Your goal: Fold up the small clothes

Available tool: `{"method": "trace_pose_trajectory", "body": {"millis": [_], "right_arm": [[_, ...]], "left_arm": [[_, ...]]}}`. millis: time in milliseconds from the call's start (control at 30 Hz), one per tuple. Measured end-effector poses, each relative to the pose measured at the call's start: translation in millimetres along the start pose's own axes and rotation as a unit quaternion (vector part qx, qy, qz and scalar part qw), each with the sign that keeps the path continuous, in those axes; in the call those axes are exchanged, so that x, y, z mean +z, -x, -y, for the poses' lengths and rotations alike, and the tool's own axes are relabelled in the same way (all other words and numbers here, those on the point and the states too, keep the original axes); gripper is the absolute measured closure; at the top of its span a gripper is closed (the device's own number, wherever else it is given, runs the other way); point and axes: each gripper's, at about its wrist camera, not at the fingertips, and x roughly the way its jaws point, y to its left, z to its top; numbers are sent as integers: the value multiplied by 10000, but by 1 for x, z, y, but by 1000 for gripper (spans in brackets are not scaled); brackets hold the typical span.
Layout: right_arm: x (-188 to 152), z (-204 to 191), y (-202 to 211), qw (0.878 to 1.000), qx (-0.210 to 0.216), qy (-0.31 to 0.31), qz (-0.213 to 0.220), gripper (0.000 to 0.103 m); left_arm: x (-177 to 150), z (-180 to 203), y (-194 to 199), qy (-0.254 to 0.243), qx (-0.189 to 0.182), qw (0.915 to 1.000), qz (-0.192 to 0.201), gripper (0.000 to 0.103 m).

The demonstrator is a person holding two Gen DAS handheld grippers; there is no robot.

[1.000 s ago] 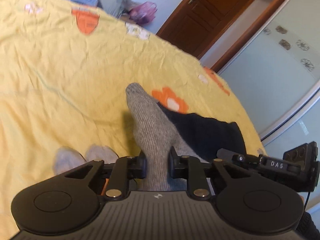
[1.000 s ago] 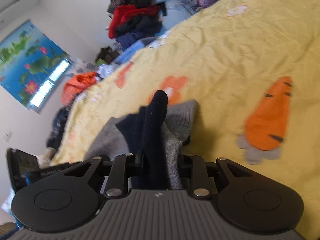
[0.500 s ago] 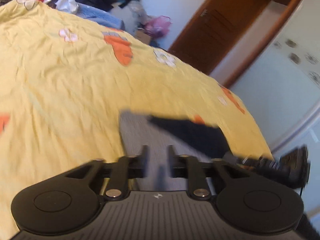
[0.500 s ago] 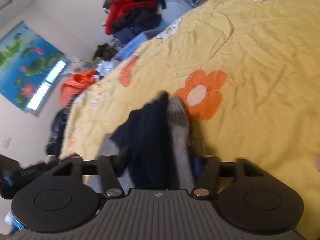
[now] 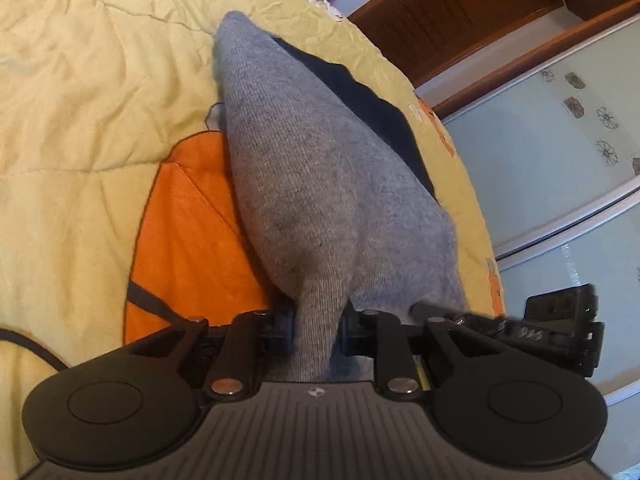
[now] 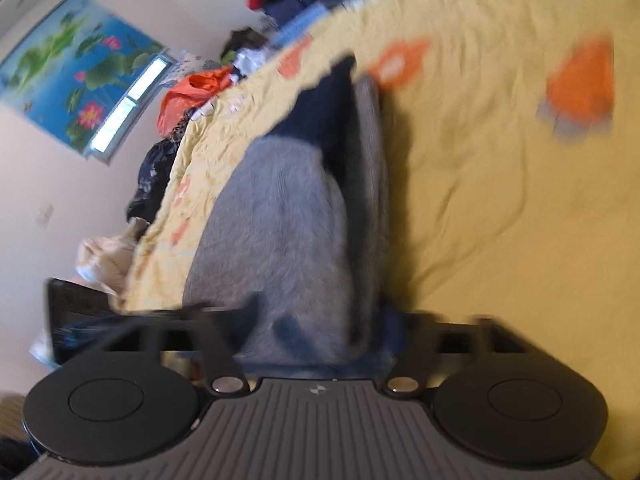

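Left hand-held gripper (image 5: 318, 330) has just clamped back down, pinching the grey sock (image 5: 320, 184) lying on the yellow bed (image 5: 80, 120), navy sock (image 5: 372, 108) under it toward 1 o'clock. Right hand-held gripper (image 6: 316, 332) closed in too, grey fabric between its jaws, too blurry to call the grip

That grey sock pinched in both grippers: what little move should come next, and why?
Probably lower it flat onto the yellow bedspread. The left gripper has just been closing and now pinches one end of the grey sock; the right gripper, blurred, has closed on it too. The sock hangs bunched, its dark navy part trailing, so it needs spreading before any fold.
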Motion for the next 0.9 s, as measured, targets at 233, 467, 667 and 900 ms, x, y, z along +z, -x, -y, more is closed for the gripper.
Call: {"method": "trace_pose_trajectory", "body": {"millis": [233, 467, 667, 900], "right_arm": [[-27, -22, -12, 9984, 466, -13, -335, 80], [-31, -24, 15, 9999, -8, 60, 100, 53], [4, -50, 32, 9947, -192, 575, 829, 52], [32, -63, -33, 9879, -1023, 1104, 362, 77]], "left_arm": [[-2, 20, 45, -1143, 811, 9897, 293, 88], [-42, 51, 76, -2441, 1726, 9499, 913, 36], [-80, 102, 57, -4545, 1771, 8590, 1558, 17], [-81, 81, -6, -4658, 1949, 8624, 353, 33]]}}
